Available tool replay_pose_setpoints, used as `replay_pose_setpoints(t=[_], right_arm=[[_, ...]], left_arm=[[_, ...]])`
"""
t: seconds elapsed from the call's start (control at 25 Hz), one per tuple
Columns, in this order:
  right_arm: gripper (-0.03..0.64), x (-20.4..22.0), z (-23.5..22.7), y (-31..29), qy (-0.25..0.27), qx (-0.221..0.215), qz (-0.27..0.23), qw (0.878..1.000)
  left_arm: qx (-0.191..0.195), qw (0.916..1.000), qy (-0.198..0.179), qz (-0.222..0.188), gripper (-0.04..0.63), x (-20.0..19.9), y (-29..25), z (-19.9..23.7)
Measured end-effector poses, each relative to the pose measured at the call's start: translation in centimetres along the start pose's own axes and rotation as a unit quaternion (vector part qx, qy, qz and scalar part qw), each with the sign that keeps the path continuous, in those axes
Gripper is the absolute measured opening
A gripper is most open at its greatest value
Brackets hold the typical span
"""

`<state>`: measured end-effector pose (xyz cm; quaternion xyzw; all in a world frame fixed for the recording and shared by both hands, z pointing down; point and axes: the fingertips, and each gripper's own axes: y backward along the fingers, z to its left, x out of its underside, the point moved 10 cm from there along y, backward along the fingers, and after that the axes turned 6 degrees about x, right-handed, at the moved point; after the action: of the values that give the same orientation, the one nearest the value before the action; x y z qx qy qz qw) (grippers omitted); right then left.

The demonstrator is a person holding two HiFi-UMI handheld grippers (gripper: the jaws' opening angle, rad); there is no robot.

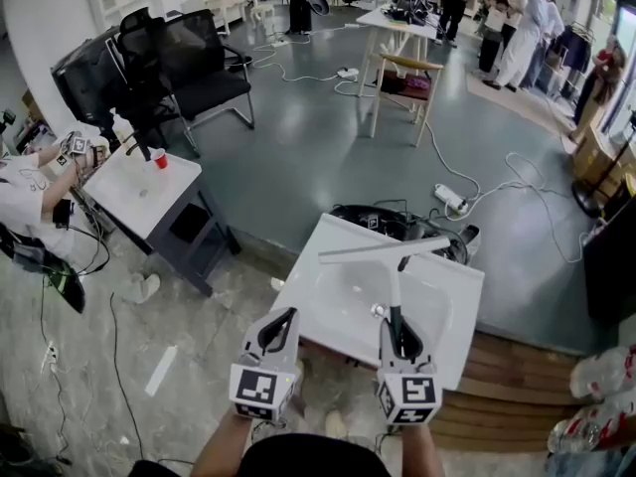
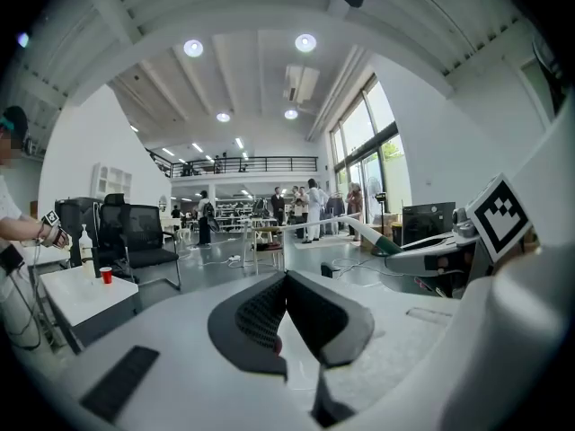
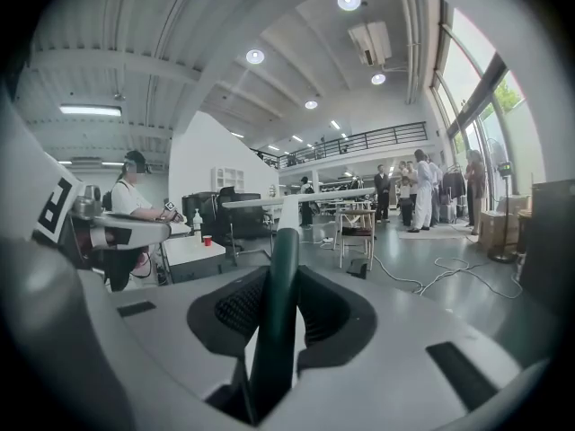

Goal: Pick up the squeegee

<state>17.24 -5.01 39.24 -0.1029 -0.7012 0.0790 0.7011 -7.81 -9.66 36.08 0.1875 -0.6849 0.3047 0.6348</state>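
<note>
The squeegee (image 1: 396, 284) is held upright by its dark green handle, which is clamped between the jaws of the right gripper (image 1: 400, 338). The pale blade is carried crosswise at the top, above the white basin (image 1: 333, 301). The grip is taken low on the handle, probably so that the blade is free of the rim. The left gripper (image 1: 279, 332) is held alongside, jaws together on nothing, and is apparently not needed. The pick-up is judged essentially done.

The lower handle of the squeegee (image 1: 396, 284) is hidden inside the right tool (image 1: 398, 318); the bottom edge cuts off the person's forearms (image 1: 227, 447).
</note>
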Motion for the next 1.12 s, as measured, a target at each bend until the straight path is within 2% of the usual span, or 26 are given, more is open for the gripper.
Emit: replay_pose_setpoints(t=[0.52, 0.68, 1.12], right_arm=[[0.089, -0.2, -2.2, 4.2, 0.007, -0.009, -0.026, 1.000], [0.089, -0.2, -2.4, 4.4, 0.004, -0.013, -0.030, 0.999], [0.089, -0.8, -1.9, 4.8, 0.004, -0.014, -0.035, 0.999]], left_arm=[[-0.010, 0.9996, -0.022, -0.014, 0.002, -1.5, 2.2, -4.5], [-0.014, 0.9998, -0.018, -0.001, 0.002, -0.9, 2.6, -4.6], [-0.012, 0.9995, -0.028, -0.010, 0.002, -1.3, 2.8, -4.6]])
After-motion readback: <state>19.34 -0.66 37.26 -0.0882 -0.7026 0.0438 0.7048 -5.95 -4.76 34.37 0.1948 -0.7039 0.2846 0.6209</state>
